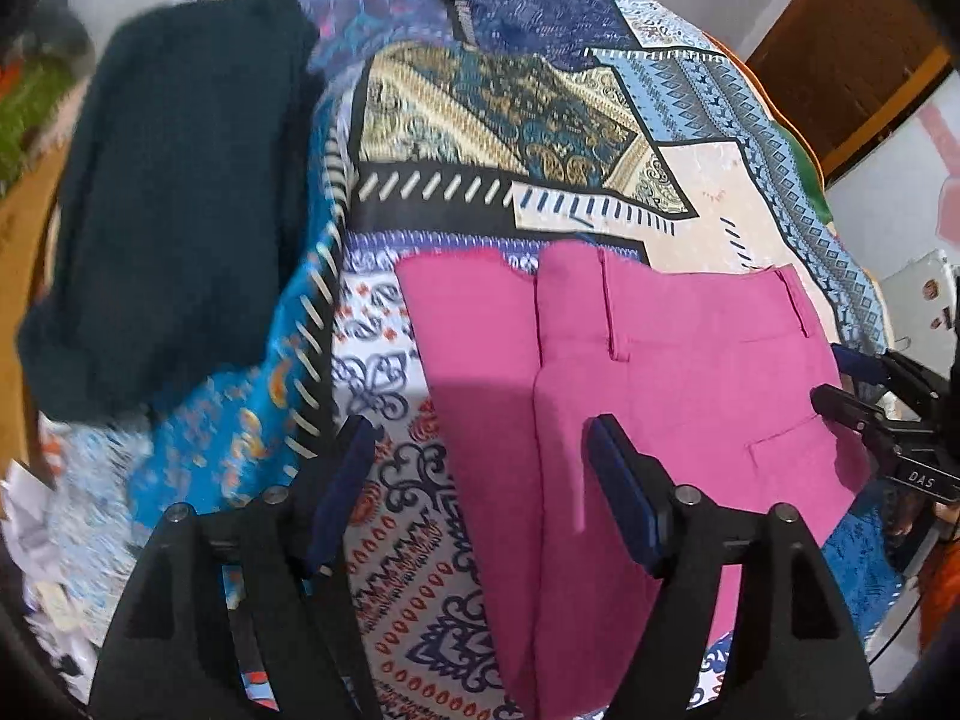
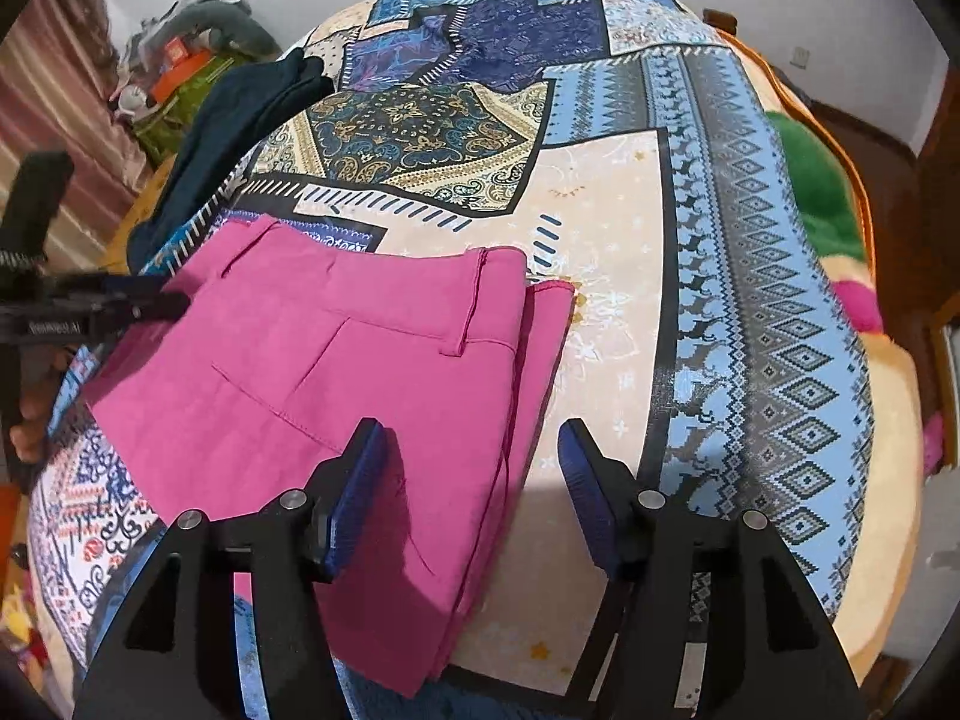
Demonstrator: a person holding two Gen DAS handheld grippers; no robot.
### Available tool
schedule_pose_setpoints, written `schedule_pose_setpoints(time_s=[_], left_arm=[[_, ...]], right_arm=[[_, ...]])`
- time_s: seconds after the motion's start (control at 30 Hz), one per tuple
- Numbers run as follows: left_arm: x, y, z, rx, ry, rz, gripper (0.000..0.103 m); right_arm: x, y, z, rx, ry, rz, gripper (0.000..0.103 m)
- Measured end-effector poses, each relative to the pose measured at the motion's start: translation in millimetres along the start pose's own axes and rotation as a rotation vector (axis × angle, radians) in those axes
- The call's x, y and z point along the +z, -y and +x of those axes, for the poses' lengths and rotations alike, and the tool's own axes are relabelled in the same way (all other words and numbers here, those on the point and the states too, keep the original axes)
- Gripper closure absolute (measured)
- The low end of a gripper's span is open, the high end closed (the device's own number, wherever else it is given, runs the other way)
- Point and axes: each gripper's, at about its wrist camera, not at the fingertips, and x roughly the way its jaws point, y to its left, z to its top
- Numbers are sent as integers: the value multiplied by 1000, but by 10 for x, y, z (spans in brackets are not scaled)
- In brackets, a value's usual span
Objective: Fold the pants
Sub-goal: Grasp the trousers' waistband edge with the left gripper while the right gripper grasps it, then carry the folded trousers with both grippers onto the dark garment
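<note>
The folded magenta cotton pants (image 1: 630,390) lie beneath both grippers on the patchwork-print bedspread (image 1: 510,120). The left gripper (image 1: 480,468) and right gripper (image 2: 468,468) each spread 2 fingers wide, holding nothing

The folded pants (image 1: 630,396) lie on the bedspread (image 1: 690,192) between my two grippers, with a second garment (image 1: 174,198) (draped over the bed's edge) to their left.
</note>
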Motion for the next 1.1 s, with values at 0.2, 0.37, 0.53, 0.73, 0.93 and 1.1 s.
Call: schedule_pose_setpoints(time_s=[0.2, 0.37, 0.53, 0.73, 0.93, 1.1], left_arm=[[24, 27, 38, -43, -2, -5, 29], [42, 132, 102, -107, -11, 24, 59], [43, 177, 78, -109, 20, 37, 80], [29, 237, -123, -44, 89, 69, 93], [36, 264, -463, 36, 188, 105, 93], [79, 140, -824, 89, 281, 96, 93]], right_arm=[[26, -1, 91, 29, 7, 23, 46], [69, 30, 170, 65, 10, 70, 55], [75, -18, 168, 68, 14, 49, 76], [131, -52, 12, 58, 69, 26, 91], [290, -261, -233, 57, 150, -33, 92], [563, -496, -426, 67, 225, -72, 92]])
